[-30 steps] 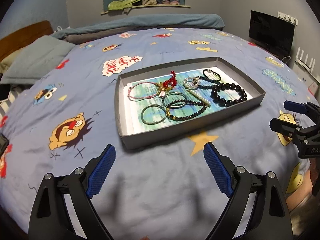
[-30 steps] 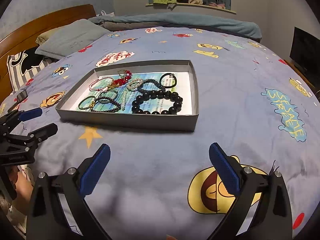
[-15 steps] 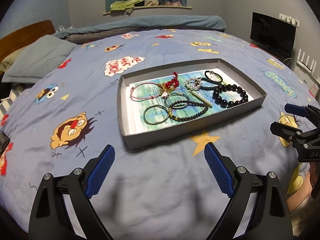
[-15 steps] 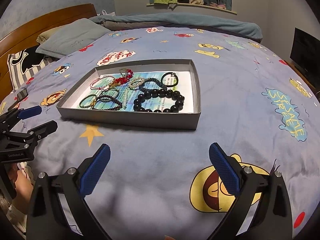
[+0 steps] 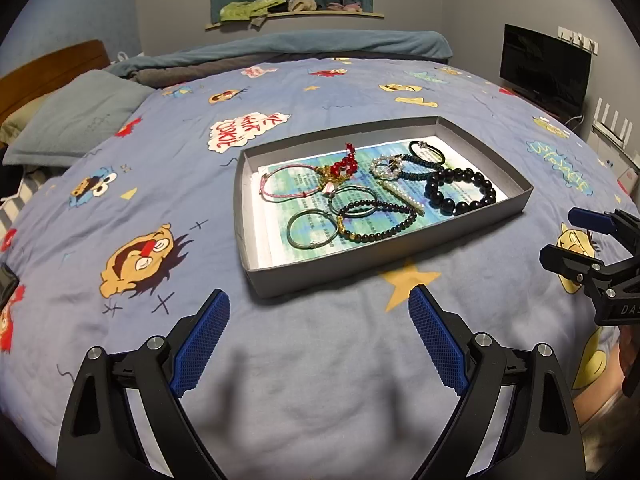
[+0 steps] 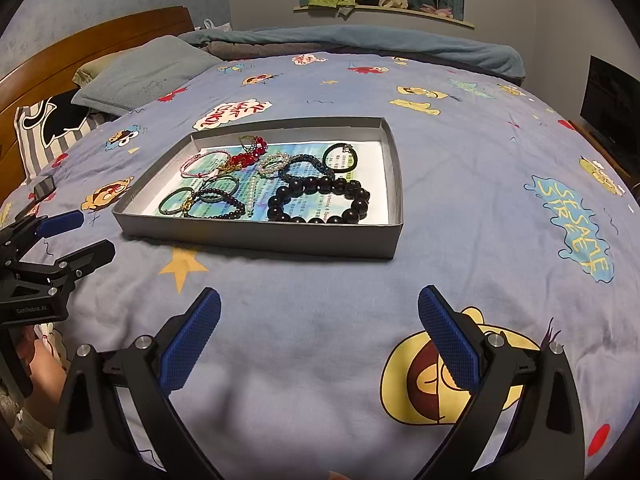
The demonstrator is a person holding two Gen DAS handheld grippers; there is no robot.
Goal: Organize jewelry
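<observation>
A shallow grey box (image 5: 276, 278) (image 6: 256, 238) lies on the bed with several bracelets tangled on a printed sheet inside. A large black bead bracelet (image 5: 460, 192) (image 6: 320, 200) lies at its right side. A red bead piece (image 5: 344, 166) (image 6: 248, 156), a pink cord bracelet (image 5: 280, 184), green bangles (image 5: 312, 228) and a small dark bead strand (image 5: 376, 220) fill the left part. My left gripper (image 5: 318, 338) (image 6: 76, 232) hovers open in front of the box's near left corner. My right gripper (image 6: 320, 336) (image 5: 568, 236) is open too, short of the box's near wall. Neither holds anything.
The blue cartoon-print bedspread (image 6: 480, 160) spreads around the box. Pillows (image 6: 140, 72) and a wooden headboard (image 6: 80, 40) lie far left, a rolled blanket (image 5: 320, 44) at the back, a dark screen (image 5: 544, 68) at the right. A hand (image 6: 40, 364) shows under the left gripper.
Both views have shifted slightly, with the box sitting a little farther right and higher in the left wrist view. Both grippers stay open and nothing was picked up.
</observation>
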